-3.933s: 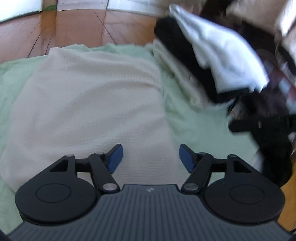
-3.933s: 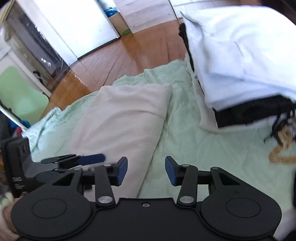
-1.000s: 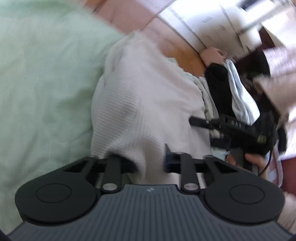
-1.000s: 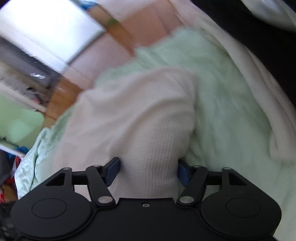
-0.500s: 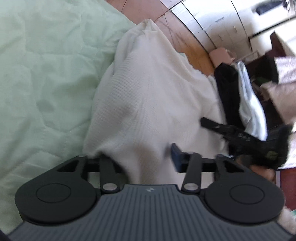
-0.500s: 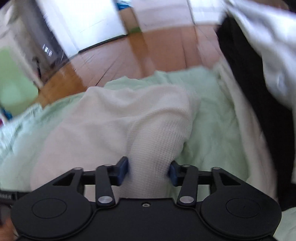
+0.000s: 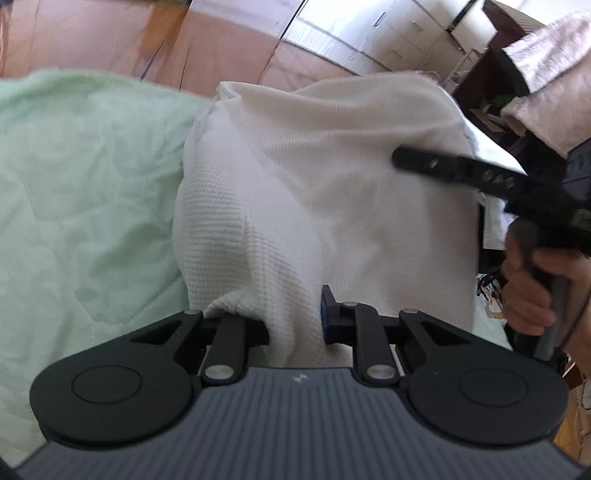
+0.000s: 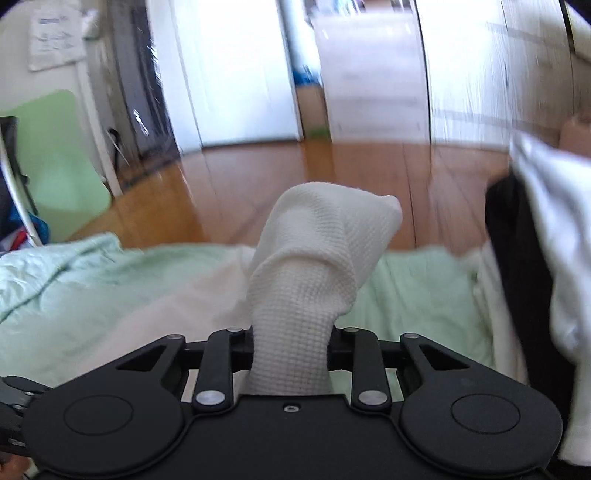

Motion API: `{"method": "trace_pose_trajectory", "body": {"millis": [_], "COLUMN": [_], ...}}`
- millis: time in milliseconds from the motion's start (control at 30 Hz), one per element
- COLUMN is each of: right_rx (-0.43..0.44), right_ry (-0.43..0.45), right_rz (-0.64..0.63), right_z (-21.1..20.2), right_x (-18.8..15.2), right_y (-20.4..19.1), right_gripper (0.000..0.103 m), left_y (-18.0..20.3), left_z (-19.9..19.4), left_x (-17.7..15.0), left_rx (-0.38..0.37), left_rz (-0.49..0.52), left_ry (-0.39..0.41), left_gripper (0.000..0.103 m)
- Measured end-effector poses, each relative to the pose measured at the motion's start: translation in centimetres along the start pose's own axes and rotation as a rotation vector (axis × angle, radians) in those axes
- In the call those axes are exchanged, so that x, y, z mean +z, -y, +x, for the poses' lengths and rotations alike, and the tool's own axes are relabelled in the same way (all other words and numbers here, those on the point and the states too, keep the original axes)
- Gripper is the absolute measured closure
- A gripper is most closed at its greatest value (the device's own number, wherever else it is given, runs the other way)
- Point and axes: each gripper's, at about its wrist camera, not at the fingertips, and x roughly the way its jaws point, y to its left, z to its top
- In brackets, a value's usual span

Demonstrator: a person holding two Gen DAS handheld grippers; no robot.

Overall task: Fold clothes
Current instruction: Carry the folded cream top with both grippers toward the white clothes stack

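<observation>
A cream waffle-knit garment is lifted off the pale green quilt. My left gripper is shut on its near edge, with cloth bunched between the fingers. In the right wrist view the same cream garment rises as a folded hump, and my right gripper is shut on it. The right gripper's black body and the hand holding it show at the right of the left wrist view.
A stack of folded white and black clothes stands at the right on the green quilt. Wooden floor lies beyond the quilt. White cabinets and a pink fabric item are at the far right.
Both grippers went from open above the flat garment to shut on its near edge. They have since lifted the cloth up off the quilt, and both views tilted upward.
</observation>
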Motion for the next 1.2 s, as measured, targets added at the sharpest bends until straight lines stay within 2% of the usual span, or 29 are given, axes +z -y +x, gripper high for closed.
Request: {"method": "trace_pose_trajectory", "body": {"millis": [100, 233, 367, 567, 1000, 1200], "right_rx": [-0.019, -0.053, -0.083, -0.114, -0.189, -0.223], "right_ry": [0.046, 0.051, 0.058, 0.064, 0.107, 0.137], "right_rz": [-0.038, -0.047, -0.049, -0.033, -0.004, -0.001], "right_z": [-2.6, -5.0, -7.3, -10.6, -16.4, -18.1], "right_x": [1.0, 2.5, 3.0, 2.9, 3.5, 5.7], "right_y": [-1.4, -1.4, -1.8, -1.5, 0.8, 2.9], "right_gripper": [0.073, 0.073, 0.073, 0.073, 0.074, 0.074], "left_y": [0.9, 2.4, 4.2, 4.9, 10.4, 13.2], "left_z": [-1.3, -2.6, -2.5, -2.2, -1.9, -1.5], "left_x": [0.6, 1.1, 1.6, 1.3, 2.0, 3.7], "left_rx": [-0.023, -0.058, -0.081, -0.158, -0.229, -0.244], "left_rz": [0.011, 0.035, 0.041, -0.005, 0.125, 0.197], "left_ry": [0.03, 0.054, 0.027, -0.017, -0.019, 0.004], "left_gripper": [0.086, 0.086, 0.086, 0.086, 0.086, 0.086]}}
